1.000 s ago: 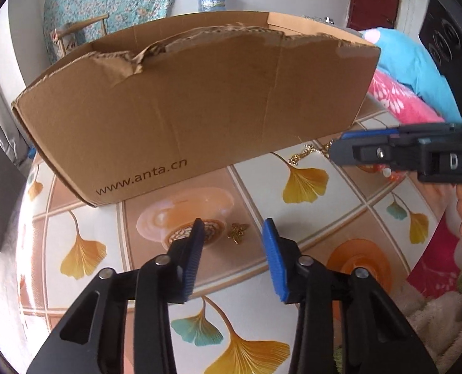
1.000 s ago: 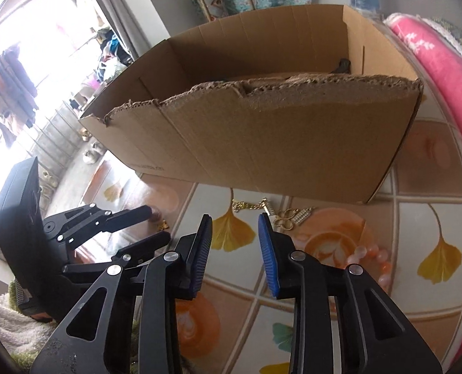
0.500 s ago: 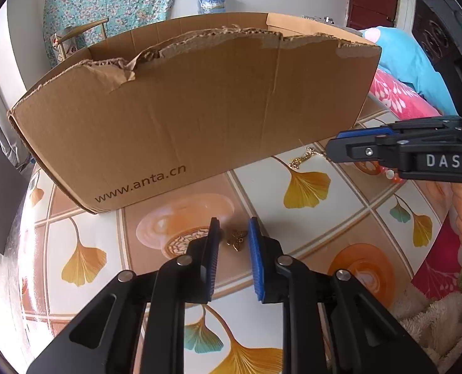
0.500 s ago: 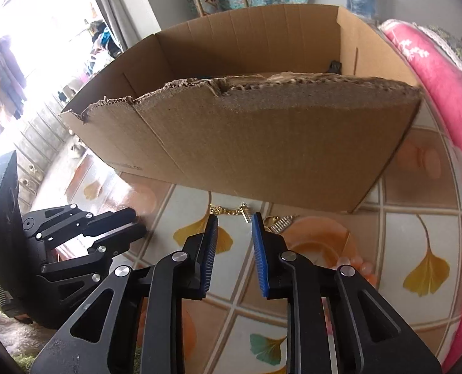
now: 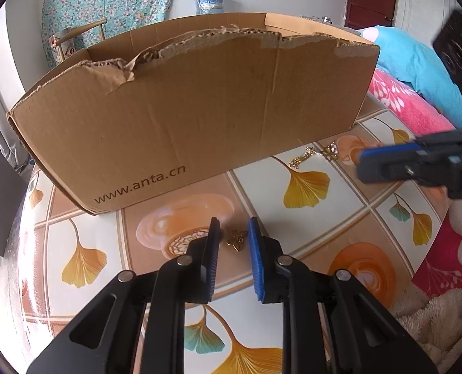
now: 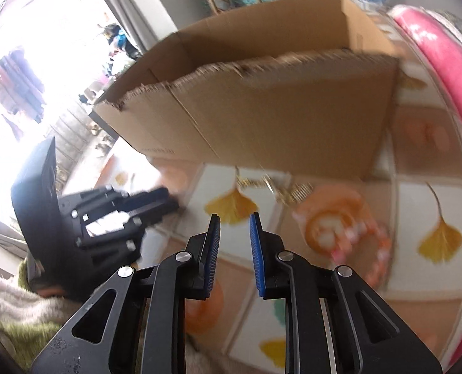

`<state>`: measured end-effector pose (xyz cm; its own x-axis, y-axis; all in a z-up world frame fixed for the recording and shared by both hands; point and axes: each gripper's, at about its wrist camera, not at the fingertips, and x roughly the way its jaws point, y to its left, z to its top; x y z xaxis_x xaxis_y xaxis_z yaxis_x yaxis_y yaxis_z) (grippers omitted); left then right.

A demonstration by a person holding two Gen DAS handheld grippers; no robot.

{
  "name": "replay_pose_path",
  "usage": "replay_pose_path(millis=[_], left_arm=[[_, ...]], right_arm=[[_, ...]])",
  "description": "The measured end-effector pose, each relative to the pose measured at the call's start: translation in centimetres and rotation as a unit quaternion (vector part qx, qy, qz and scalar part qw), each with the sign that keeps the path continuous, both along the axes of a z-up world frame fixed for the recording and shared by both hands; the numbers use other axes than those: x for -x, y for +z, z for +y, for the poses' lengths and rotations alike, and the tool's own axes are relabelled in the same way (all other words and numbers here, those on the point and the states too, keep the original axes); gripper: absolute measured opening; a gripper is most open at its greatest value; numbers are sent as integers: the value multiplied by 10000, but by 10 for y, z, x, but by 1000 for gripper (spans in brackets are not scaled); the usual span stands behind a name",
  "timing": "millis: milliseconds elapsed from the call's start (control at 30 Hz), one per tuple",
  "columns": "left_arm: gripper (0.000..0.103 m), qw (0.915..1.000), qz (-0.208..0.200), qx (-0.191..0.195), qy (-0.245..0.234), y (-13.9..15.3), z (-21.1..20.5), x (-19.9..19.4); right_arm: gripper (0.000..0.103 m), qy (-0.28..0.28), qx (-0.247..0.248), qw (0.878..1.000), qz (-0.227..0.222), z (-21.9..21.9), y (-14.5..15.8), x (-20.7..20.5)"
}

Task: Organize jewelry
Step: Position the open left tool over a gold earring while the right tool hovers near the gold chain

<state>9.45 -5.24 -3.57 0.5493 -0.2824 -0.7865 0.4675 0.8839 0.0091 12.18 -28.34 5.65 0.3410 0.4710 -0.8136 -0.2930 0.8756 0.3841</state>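
The little gold butterfly charm [image 5: 237, 240] is lying on the table [image 5: 308, 212] between the left gripper [image 5: 234, 233]'s spread jaws — not touching. The right gripper [image 6: 234, 229] is spread too, holding nothing. The box [image 5: 193, 118] is showing "www.anta.cn".

blur: right wrist view smeared | gold chain [image 6: 263, 184] indistinct | beads [image 6: 352, 237] unreadable | box [image 6: 262, 99] interior hidden

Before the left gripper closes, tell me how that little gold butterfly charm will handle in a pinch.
The butterfly charm looks thin and flat on the tablecloth, so the left gripper may struggle to get under its edges. It seems metal and rigid, probably not floppy. It is small against the pads, so likely very light, and it might skid or flip on the glossy cloth.
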Motion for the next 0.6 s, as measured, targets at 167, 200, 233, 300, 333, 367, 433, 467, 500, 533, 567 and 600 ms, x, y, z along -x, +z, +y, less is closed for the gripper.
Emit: replay_pose_path(millis=[167,200,233,300,333,367,433,467,500,533,567,600], left_arm=[[18,10000,19,34,-23,0,2,0],[18,10000,20,36,-19,0,2,0],[18,10000,18,40,-18,0,2,0],[18,10000,9,30,-24,1,2,0],[18,10000,8,24,-26,1,2,0],[18,10000,7,21,-28,1,3,0],[18,10000,9,20,-24,1,3,0],[18,10000,8,19,-23,1,3,0],[18,10000,5,18,-19,1,3,0],[18,10000,-1,12,-14,1,3,1],[18,10000,-8,5,-11,1,3,1],[18,10000,-13,1,-9,1,2,1]], right_arm=[[20,-202,74,9996,158,-10,-2,8],[20,-229,74,9996,165,-10,-2,8],[20,-251,76,9995,154,-10,-1,8],[20,-279,39,9995,110,-10,0,5],[20,-284,31,9996,85,-10,0,3],[20,-283,30,9996,55,-9,1,0],[20,-243,23,9997,-47,-2,1,-7],[20,-208,30,9997,-112,2,2,-10],[20,-171,38,9997,-156,6,1,-14],[20,-131,47,9997,-188,9,1,-16],[20,-82,72,9997,-241,14,0,-19],[20,-53,98,9996,-267,16,-1,-20]])
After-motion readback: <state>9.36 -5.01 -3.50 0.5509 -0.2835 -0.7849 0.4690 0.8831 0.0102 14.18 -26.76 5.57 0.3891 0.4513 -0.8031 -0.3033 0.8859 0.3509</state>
